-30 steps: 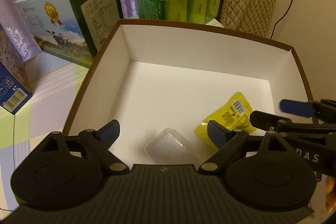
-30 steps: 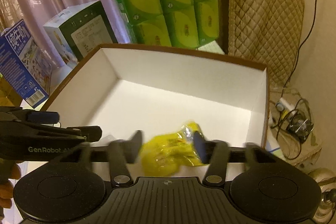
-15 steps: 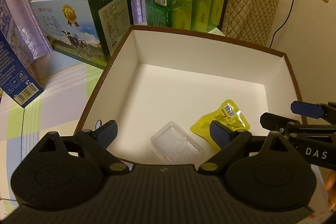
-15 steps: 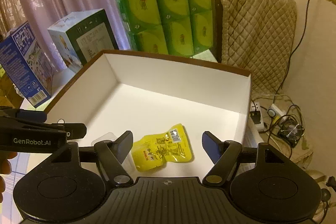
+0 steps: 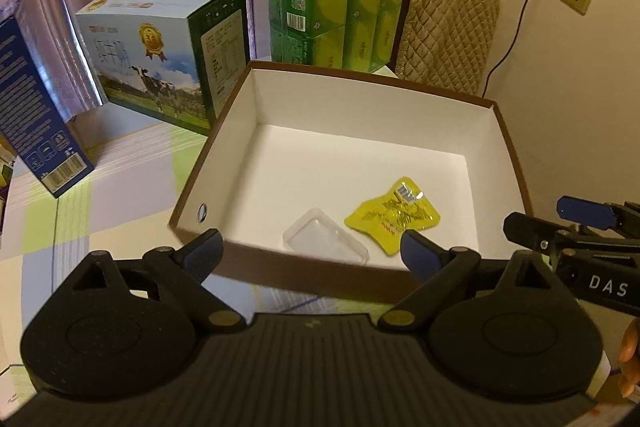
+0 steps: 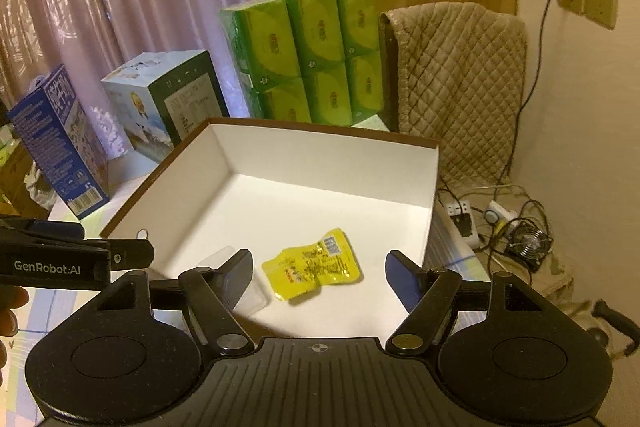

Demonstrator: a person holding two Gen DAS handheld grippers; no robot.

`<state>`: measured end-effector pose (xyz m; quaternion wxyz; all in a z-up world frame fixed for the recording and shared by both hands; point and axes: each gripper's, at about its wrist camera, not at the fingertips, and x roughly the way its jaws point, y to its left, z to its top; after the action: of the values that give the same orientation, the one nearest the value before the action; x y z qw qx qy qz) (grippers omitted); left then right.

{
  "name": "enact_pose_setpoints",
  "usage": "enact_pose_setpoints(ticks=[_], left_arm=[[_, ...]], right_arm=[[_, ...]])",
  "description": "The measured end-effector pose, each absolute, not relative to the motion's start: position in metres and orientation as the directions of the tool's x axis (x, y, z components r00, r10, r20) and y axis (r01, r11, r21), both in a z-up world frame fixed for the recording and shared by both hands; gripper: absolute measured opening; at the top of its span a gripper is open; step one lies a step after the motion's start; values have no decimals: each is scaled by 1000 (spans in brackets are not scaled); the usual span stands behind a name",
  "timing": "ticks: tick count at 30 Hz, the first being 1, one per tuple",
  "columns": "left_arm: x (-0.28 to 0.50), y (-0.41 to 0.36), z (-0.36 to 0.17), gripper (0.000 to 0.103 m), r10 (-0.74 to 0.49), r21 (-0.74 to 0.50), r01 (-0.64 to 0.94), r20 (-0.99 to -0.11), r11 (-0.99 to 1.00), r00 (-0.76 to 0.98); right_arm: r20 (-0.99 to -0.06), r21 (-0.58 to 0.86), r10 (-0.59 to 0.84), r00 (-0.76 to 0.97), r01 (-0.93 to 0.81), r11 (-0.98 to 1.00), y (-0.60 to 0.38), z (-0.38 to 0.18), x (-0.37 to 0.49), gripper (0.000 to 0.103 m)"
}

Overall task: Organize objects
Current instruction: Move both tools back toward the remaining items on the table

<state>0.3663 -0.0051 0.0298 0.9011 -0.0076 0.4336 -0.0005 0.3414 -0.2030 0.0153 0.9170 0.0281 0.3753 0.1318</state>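
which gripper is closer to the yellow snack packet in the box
Right. The right gripper hangs open directly over the yellow packet; the left gripper sits back at the box's near wall, nearer the clear tray.

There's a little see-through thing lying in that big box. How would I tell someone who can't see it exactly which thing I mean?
Find the large open box, brown outside and white inside, on the checked tablecloth. Two things lie on its floor near the front wall. Yours is the clear plastic tray, colourless and rectangular, just left of the crinkly yellow packet.
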Motion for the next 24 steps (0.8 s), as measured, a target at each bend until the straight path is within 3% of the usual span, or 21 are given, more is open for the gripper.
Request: enact_pose_setpoints(ticks=[15, 24], left_arm=[[274, 21, 45, 95, -30, -15, 29, -766, 999, 642], [229, 43, 38, 95, -18, -19, 4, -776, 1000, 630]], right_arm=[[-649, 184, 293, 702, -229, 956, -187, 39, 251, 71], [-672, 198, 336, 661, -277, 940, -173, 25, 213, 71]])
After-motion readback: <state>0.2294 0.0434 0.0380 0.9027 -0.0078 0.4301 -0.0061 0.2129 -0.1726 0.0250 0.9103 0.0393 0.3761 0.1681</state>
